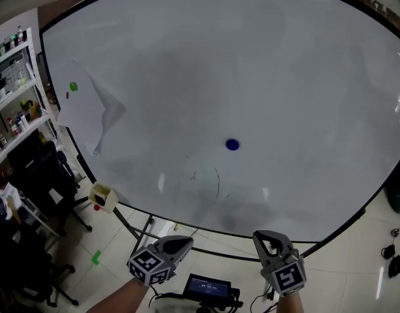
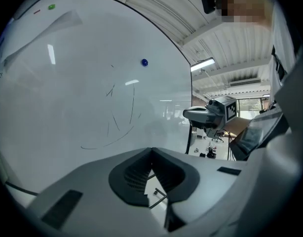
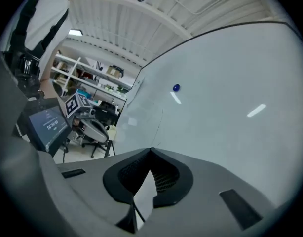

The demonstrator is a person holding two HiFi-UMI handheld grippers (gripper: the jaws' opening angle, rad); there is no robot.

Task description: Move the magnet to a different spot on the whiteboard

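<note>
A small round blue magnet (image 1: 232,145) sticks near the middle of the large whiteboard (image 1: 285,77). It also shows as a blue dot (image 2: 144,62) in the left gripper view and as a blue dot (image 3: 176,88) in the right gripper view. Both grippers are held low, in front of the board's bottom edge and well short of the magnet. My left gripper (image 1: 186,242) is shut with nothing in it, its tips (image 2: 151,150) meeting. My right gripper (image 1: 259,236) is also shut and empty, its tips (image 3: 151,150) together.
A green magnet (image 1: 73,86) and a tiny red one (image 1: 67,95) pin a creased paper sheet (image 1: 89,116) at the board's left. Faint pen marks (image 1: 210,178) lie below the blue magnet. Shelves (image 1: 14,103), office chairs (image 1: 37,175) and a small screen (image 1: 210,287) stand around.
</note>
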